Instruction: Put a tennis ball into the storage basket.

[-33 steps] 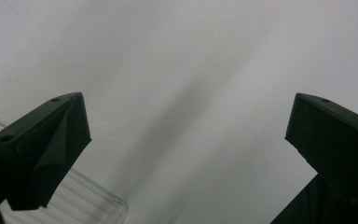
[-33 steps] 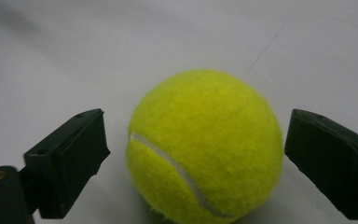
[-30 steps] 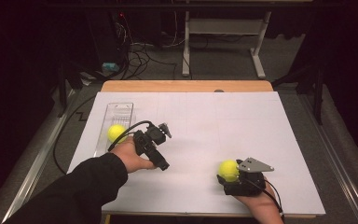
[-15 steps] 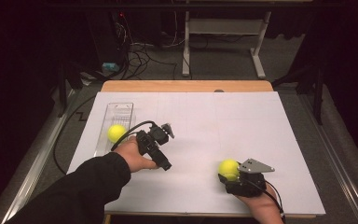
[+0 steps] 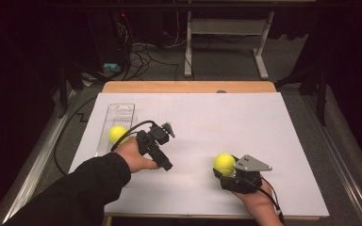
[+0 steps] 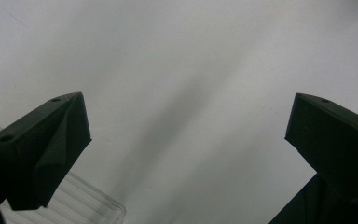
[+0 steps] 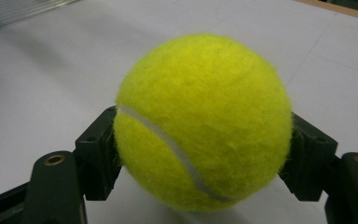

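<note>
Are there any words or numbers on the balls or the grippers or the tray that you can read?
None can be read. The tennis ball in the right gripper shows a white seam and no print. The other tennis ball, the clear tray and the left gripper show no lettering.

Fuzzy felt ball; matt white table.

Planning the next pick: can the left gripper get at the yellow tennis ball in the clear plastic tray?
Probably yes: the left gripper is open and empty, the yellow tennis ball lies uncovered in the clear plastic tray beside that hand.
</note>
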`<state>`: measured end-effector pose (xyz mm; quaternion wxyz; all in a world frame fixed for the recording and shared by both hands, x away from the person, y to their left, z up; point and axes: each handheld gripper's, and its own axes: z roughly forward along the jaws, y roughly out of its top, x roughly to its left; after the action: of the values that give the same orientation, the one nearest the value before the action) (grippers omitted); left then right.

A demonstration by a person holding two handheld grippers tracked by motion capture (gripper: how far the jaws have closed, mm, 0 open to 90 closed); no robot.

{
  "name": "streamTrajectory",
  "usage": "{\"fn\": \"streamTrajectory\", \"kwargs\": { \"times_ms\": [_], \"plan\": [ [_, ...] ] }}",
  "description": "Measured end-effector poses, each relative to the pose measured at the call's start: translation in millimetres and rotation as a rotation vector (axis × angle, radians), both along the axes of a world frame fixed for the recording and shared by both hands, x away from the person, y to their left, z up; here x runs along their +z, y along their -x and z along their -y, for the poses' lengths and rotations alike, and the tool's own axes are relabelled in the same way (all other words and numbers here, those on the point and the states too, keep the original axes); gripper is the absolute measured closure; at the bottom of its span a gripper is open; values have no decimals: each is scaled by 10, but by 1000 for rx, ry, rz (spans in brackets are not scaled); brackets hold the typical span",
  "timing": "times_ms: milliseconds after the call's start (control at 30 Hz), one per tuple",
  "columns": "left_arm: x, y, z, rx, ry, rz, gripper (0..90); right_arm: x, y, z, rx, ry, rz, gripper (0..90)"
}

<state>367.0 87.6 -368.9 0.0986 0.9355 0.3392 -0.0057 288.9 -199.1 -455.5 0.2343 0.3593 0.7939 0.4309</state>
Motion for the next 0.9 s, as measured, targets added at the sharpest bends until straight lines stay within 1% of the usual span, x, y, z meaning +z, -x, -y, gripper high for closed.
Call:
{"fn": "streamTrajectory", "kwargs": {
  "times_ms": [67,233,300,400,500,633,667,733,767,800,833,900],
  "plan": [
    [10,3,3,-2,-1,5,7,1,-32,-78,14,-5,6,270],
    [39,9,20,-5,1,8,7,0,-64,-172,32,-9,20,271],
    [55,9,27,-5,0,9,7,-4,-79,-229,40,-16,18,271],
    [80,7,37,-6,4,11,7,-15,-92,-299,54,-9,23,271],
    [103,5,47,-5,8,11,7,-32,-104,-362,72,-13,18,271],
    [123,8,69,-9,10,10,7,-48,-110,-456,92,-16,18,271],
    [130,10,79,-8,17,9,7,-52,-107,-491,99,-20,18,270],
    [139,11,94,-13,18,12,7,-61,-98,-546,112,-24,16,270],
    [152,11,109,-21,12,8,7,-66,-96,-567,120,-29,16,270],
    [153,14,124,-23,17,10,7,-68,-86,-604,126,-33,12,270],
    [157,17,141,-24,21,10,7,-72,-84,-629,136,-29,23,270],
    [160,23,179,-29,27,9,8,-75,-72,-677,147,-38,25,271]
  ]
}}
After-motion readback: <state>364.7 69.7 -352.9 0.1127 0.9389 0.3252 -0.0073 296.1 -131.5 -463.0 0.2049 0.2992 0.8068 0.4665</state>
